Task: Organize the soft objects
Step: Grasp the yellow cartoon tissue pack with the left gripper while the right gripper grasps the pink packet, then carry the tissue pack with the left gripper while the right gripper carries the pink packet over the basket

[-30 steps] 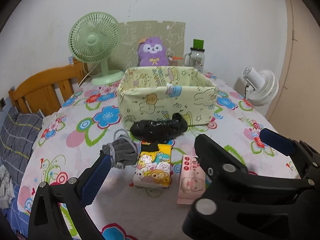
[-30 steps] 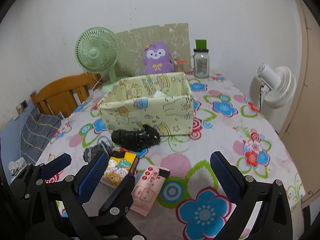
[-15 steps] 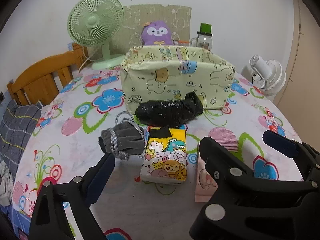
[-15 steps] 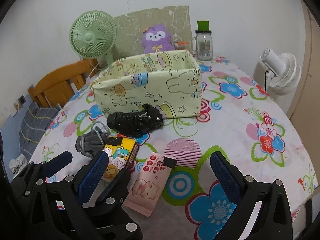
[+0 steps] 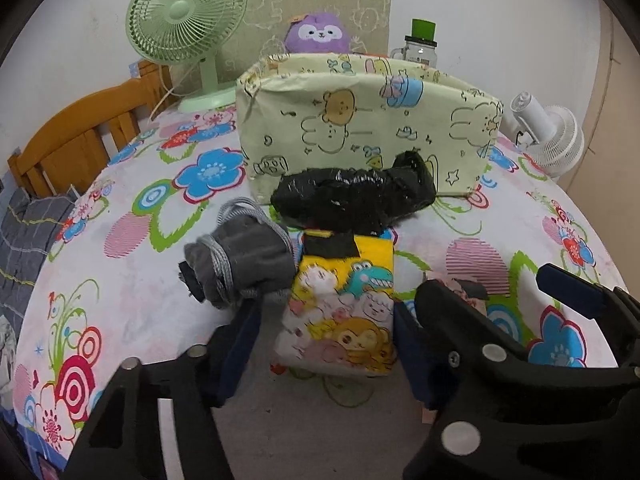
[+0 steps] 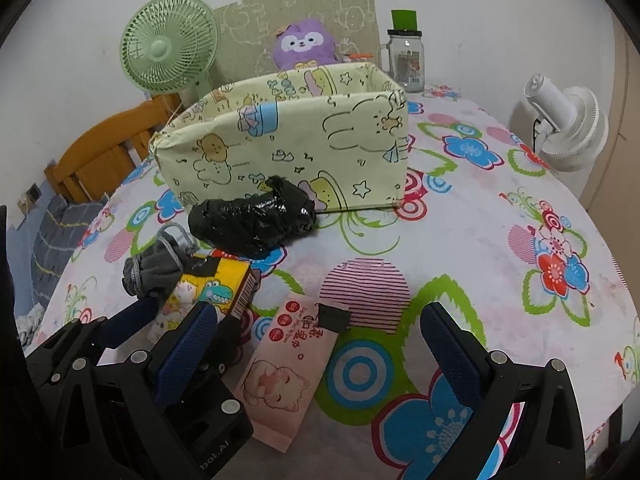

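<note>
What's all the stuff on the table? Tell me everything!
Bin: one, pale yellow with cartoons, mid-table.
Black bundle: one, against the bin's front.
Grey pouch: one, corded, left of the yellow pack.
Yellow pack: one, cartoon animals, between the left gripper's closing jaws.
Pink pack: one, flat, in front of the right gripper.
Green fan: one, back left.
White fan: one, right edge.
Plush: one, purple, behind the bin.
Jar: one, clear, green lid, back.
Chair: one, wooden, left.
Left gripper: black, blue pads.
Right gripper: open, empty.

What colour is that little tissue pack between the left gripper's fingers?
The tissue pack is yellow with cartoon animals and a black tab, clearest in the left wrist view.
</note>
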Demonstrator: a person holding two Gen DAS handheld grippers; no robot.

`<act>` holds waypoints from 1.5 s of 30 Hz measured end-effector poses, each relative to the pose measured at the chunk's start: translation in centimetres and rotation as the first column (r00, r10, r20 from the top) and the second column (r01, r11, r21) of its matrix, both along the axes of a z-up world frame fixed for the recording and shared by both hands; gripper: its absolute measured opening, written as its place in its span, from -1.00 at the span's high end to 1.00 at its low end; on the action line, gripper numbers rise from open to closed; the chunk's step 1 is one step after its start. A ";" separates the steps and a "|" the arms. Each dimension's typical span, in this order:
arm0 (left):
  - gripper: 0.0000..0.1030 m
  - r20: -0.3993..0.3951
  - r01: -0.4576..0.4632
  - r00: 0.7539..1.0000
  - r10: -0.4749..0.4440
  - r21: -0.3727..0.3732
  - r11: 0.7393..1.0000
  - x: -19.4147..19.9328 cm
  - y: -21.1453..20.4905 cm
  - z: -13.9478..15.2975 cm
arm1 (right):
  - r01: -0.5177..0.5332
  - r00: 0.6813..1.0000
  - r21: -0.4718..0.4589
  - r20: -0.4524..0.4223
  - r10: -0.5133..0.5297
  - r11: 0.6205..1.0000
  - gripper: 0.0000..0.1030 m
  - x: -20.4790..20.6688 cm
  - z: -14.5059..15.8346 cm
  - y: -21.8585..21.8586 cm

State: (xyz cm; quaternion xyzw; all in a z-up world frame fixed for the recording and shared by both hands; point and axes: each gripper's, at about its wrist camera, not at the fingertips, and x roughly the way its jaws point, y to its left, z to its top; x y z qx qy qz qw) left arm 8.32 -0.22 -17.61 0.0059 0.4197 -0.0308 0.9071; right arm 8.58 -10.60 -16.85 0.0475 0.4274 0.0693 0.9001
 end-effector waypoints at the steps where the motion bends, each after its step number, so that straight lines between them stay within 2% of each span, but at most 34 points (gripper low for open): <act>1: -0.13 -0.008 0.000 1.000 0.000 -0.007 1.000 0.0 0.1 -0.2 | -0.001 1.000 -0.002 -0.004 0.001 1.000 -0.99 0.0 -0.1 0.1; 3: -0.09 -0.002 0.000 1.000 0.000 -0.004 1.000 -0.1 0.2 -0.2 | -0.002 1.000 -0.005 -0.010 0.002 1.000 -0.97 0.1 -0.3 0.2; 9: -0.06 0.003 0.001 1.000 -0.002 0.009 1.000 -0.8 0.4 -0.2 | 0.007 0.999 -0.010 -0.043 -0.007 1.000 -0.66 0.1 -0.6 0.3; 14: -0.03 0.008 -0.001 1.000 0.001 0.036 0.999 -1.5 0.4 -0.2 | 0.016 0.997 -0.006 -0.080 -0.016 1.000 -0.50 0.0 -1.3 0.9; 16: -0.03 0.012 -0.003 1.000 0.002 0.042 0.999 -1.7 0.3 -0.2 | 0.000 0.998 -0.007 -0.066 0.000 1.000 -0.28 -0.2 -1.2 1.4; 20: -0.02 0.005 -0.008 1.000 0.008 0.032 0.999 -1.7 0.4 -0.2 | -0.014 0.998 -0.007 -0.064 0.014 1.000 -0.10 0.0 -1.2 1.8; 21: -0.01 0.005 -0.007 1.000 0.007 0.032 0.999 -1.6 0.4 -0.2 | -0.014 0.998 -0.020 -0.063 0.013 1.000 0.09 0.0 -1.2 1.9; 25: 0.00 0.000 -0.002 1.000 0.002 0.024 1.000 -1.6 0.2 -0.1 | -0.019 0.998 -0.018 -0.058 0.018 1.000 0.17 0.1 -1.3 1.7; 32: 0.03 0.001 0.018 1.000 -0.018 0.010 1.000 -1.4 -1.0 0.1 | -0.003 0.999 -0.027 -0.041 0.002 1.000 0.19 0.1 -0.9 0.7; 45: 0.04 0.061 0.038 0.997 -0.039 0.013 0.999 -2.1 -3.4 2.5 | 0.019 1.000 -0.014 0.022 -0.019 1.000 0.19 -0.8 1.5 -1.6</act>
